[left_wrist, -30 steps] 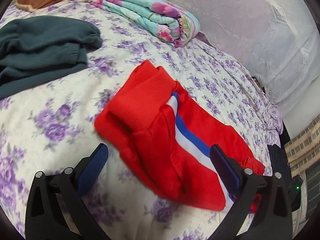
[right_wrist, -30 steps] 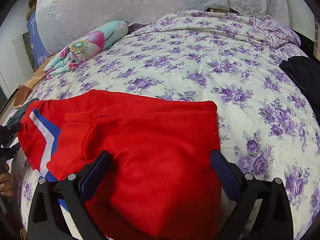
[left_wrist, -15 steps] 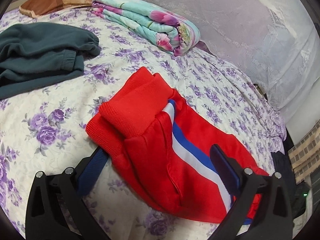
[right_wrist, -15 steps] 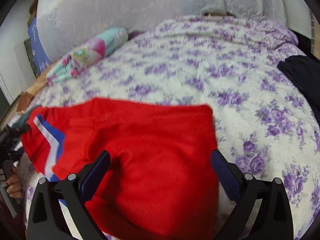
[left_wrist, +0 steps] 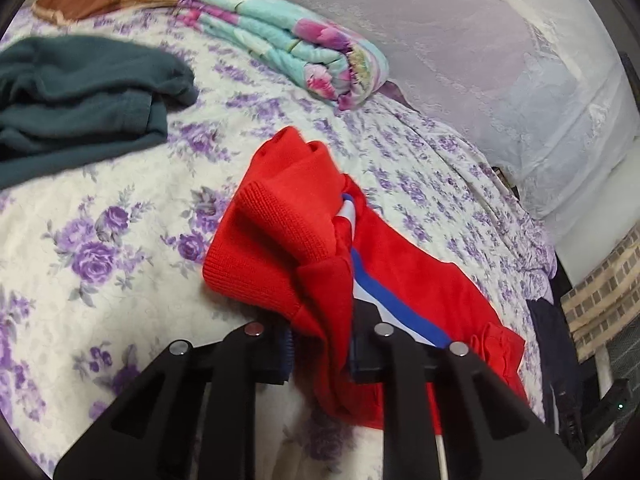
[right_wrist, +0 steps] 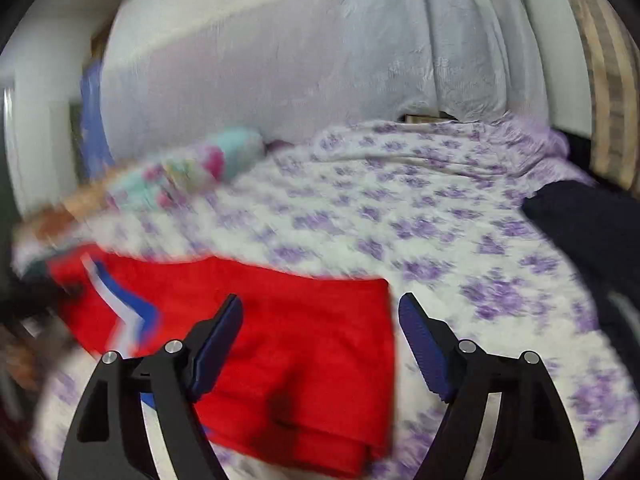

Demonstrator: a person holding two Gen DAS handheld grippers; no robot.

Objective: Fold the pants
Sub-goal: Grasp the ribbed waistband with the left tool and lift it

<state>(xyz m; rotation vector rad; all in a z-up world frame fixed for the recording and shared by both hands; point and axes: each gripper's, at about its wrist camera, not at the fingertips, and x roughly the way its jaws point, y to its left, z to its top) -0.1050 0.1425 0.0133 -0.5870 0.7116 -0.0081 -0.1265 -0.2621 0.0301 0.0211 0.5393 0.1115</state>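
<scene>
Since a second ago the left tool (left_wrist: 320, 354) has clamped onto the red pants (left_wrist: 304, 248), lifting their cuff end beside the green garment (left_wrist: 80, 96). Right tool (right_wrist: 320, 344), jaws apart, hovers over their opposite end on the bed (right_wrist: 440, 216).

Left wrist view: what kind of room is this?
Most likely a home bedroom. The red pants lie on a bed under a purple-flowered bedspread, with a folded floral quilt and a heap of dark green clothes on it, and a pale lace curtain behind.
</scene>
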